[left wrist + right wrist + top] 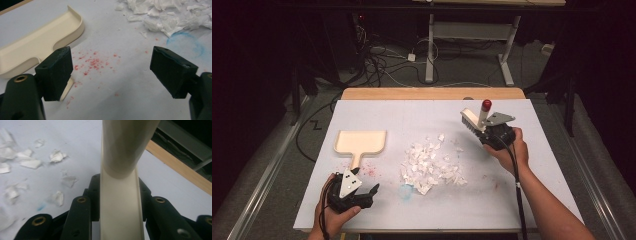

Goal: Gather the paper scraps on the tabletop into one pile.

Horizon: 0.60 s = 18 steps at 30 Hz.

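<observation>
You work at a white board (512, 200) laid over a wooden table (432, 93), in a dark room with a grey floor where cables (377, 62) snake past the legs of a second table (430, 55) beyond. No brand, label or writing can be read on anything here.

Your right gripper (492, 131), at the board's far right, pinches the cream handle of a small brush (473, 120); the right gripper view shows its jaws pressed against both sides of that handle (121, 202). The brush is lifted off the board, bristles toward the middle, its red-tipped end (486, 104) pointing up.

Your left gripper (362, 187) sits at the near left with its jaws spread wide and nothing between them. Just beyond it lies a cream dustpan (361, 142), flat on the board, handle toward you; in the left gripper view the handle's end (66, 91) lies just beside the left jaw.

A heap of torn white paper scraps (430, 162) covers the middle of the board, between the dustpan and the brush. Red specks (92, 62) dot the surface near the dustpan handle, and a faint blue smear (186, 42) marks the heap's near edge.
</observation>
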Tool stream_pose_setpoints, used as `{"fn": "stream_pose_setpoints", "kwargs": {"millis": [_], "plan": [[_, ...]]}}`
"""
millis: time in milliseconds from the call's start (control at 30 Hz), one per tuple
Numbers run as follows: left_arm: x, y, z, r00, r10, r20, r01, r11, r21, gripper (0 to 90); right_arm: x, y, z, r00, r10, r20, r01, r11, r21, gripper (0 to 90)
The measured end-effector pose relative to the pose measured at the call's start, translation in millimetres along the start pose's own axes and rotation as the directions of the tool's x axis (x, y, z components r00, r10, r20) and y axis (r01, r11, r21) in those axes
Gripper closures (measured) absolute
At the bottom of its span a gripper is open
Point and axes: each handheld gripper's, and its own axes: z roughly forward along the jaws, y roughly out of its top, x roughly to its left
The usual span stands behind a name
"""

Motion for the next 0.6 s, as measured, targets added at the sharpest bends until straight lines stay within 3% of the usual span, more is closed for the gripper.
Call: {"fn": "stream_pose_setpoints", "kwargs": {"millis": [200,267,333,367,400,533,600], "plan": [[-1.1,0.4,3.1,0.9996,0.023,0.013,-0.024,0.9996,0.017,17.6,11.9,17.1,34.9,0.9956,-0.079,0.050,0.077,0.996,0.052,68.1],[-1.8,-0.7,1.7,0.9995,0.030,0.012,-0.030,0.9992,0.025,17.6,20.3,22.7,43.3,0.9936,-0.105,0.040,0.102,0.993,0.066,68.2],[-2.1,-1.5,-1.1,0.9995,0.028,0.016,-0.029,0.9994,0.019,17.6,31.1,27.4,50.3,0.9862,-0.161,0.039,0.158,0.985,0.065,68.2],[-2.1,-1.5,-1.1,0.9995,0.028,0.016,-0.029,0.9994,0.019,17.6,31.1,27.4,50.3,0.9862,-0.161,0.039,0.158,0.985,0.065,68.2],[-2.3,-1.5,-2.2,0.9995,0.029,0.014,-0.029,0.9994,0.017,17.6,43.8,31.1,53.3,0.9781,-0.207,0.026,0.205,0.977,0.060,68.3],[-4.3,-0.3,-3.9,0.9989,0.040,0.023,-0.041,0.9991,0.008,17.6,67.5,32.4,46.4,0.9685,-0.248,-0.024,0.248,0.969,-0.006,68.3],[-4.8,-0.1,-4.9,0.9987,0.043,0.027,-0.043,0.9990,0.004,17.6,79.9,30.6,40.6,0.9597,-0.269,-0.082,0.268,0.963,-0.026,68.3]]}}
